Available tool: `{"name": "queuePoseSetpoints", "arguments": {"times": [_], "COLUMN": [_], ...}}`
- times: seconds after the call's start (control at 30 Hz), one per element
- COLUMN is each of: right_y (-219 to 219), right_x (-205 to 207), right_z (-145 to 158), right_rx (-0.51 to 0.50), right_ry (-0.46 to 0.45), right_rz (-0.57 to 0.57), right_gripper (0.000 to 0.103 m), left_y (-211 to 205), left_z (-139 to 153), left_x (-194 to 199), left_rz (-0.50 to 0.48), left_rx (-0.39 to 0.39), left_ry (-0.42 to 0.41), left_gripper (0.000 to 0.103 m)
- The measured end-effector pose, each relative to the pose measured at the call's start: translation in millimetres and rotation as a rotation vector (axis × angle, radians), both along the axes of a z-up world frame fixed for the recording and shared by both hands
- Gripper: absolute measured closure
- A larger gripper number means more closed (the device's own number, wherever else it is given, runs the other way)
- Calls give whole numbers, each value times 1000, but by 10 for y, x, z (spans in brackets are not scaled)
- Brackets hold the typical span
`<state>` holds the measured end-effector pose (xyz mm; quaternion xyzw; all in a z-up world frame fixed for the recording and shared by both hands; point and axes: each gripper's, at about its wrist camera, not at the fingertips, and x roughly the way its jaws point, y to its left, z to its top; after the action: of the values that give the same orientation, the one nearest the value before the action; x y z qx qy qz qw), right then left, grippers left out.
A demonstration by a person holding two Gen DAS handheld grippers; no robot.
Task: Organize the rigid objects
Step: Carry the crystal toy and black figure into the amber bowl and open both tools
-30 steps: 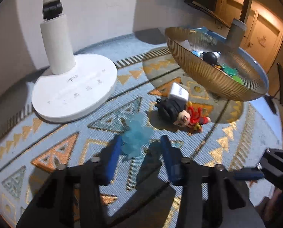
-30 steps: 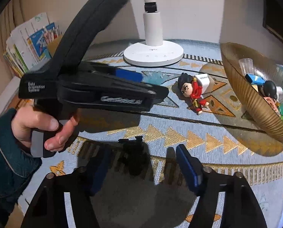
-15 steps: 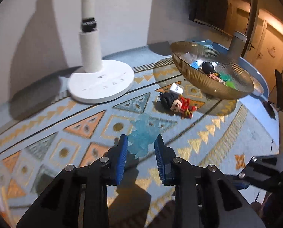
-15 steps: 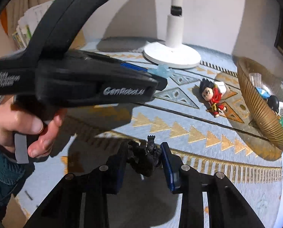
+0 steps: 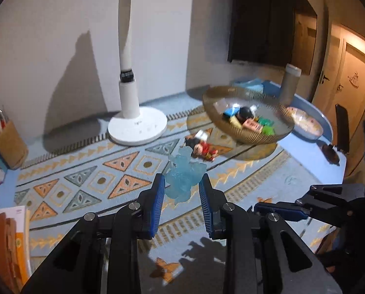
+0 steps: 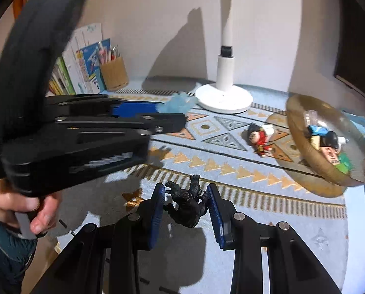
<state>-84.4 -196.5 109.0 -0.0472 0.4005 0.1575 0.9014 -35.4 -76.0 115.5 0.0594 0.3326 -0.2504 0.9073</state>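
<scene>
Two figures are held clear of the patterned blue cloth [image 5: 89,181] at once: a translucent pale-blue plastic figure [image 5: 183,180] is clamped in the left gripper [image 5: 182,196], a small black monster figure [image 6: 187,204] in the right gripper [image 6: 185,208], both sets of jaws drawn narrow on their loads. A ribbed amber glass bowl [image 5: 246,137], already part filled with toys, is taken as landmark; both loads are carried on its near side. A red-and-black doll figure [image 5: 202,147] lies just beside the bowl. Each load is best brought over the rim singly, grips kept firm until well above the bowl's middle, so the grippers are not crossed.
</scene>
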Motion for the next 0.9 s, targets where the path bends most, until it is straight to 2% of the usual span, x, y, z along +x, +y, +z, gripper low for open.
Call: {"name": "queuePoseSetpoints", "arguments": {"times": [0.23,0.53,0.77,0.9], "right_y": [-357,-1265,-1949,-2480], "right_x": [-80,-203,-97,84], "right_z": [238,835,1071,1053], "right_rx": [11,99,125,182], "right_ry": [-34,-188,-251,-249], "right_rz": [-94,-227,-346,-480], "right_gripper": [69,69,69,69], "left_y": [-130,-519,-1095,-1381], "left_z": [419,898,960,811], "left_x": [-309,-369,-59,334], "left_rz": [13,-1,-28,-47], "left_rx": [-30,-89,-96,-126], "left_ry": [-75,-139,-148,-67], "left_gripper": [78,78,78,78]}}
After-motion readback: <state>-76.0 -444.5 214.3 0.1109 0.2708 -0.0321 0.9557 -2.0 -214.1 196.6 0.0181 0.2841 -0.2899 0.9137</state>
